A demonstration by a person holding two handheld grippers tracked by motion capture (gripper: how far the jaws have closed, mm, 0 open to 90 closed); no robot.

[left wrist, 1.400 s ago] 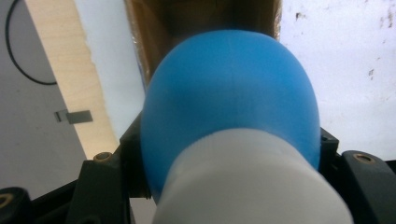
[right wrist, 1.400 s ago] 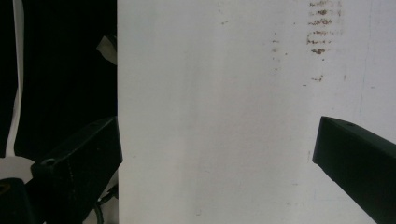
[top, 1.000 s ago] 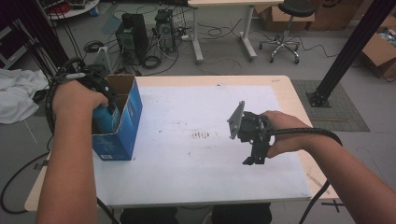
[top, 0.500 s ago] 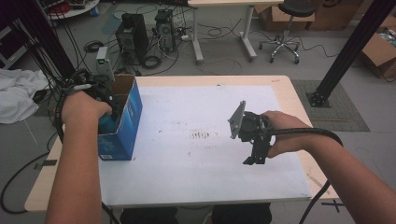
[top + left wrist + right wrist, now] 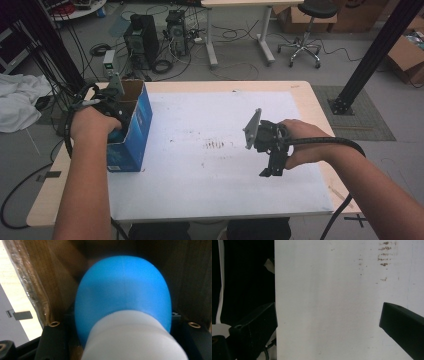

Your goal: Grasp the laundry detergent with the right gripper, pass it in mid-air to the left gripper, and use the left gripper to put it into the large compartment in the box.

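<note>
Left gripper inside blue box near tabletop's left edge, jaws clamped on blue-white object, probably bulb. Right gripper over bare white board, jaws wide, empty.

High view is getting even, soft room light — the white table is reading bright, shadows faint. Left gripper view is blurring the blue ball up close, box interior dim. Right gripper view is showing a black, underexposed left edge.

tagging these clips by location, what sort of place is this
Most likely a lab or workshop. Desktop computer towers stand on the floor among loose cables, cardboard boxes sit by a black metal frame, and an office stool stands near a second desk.
</note>
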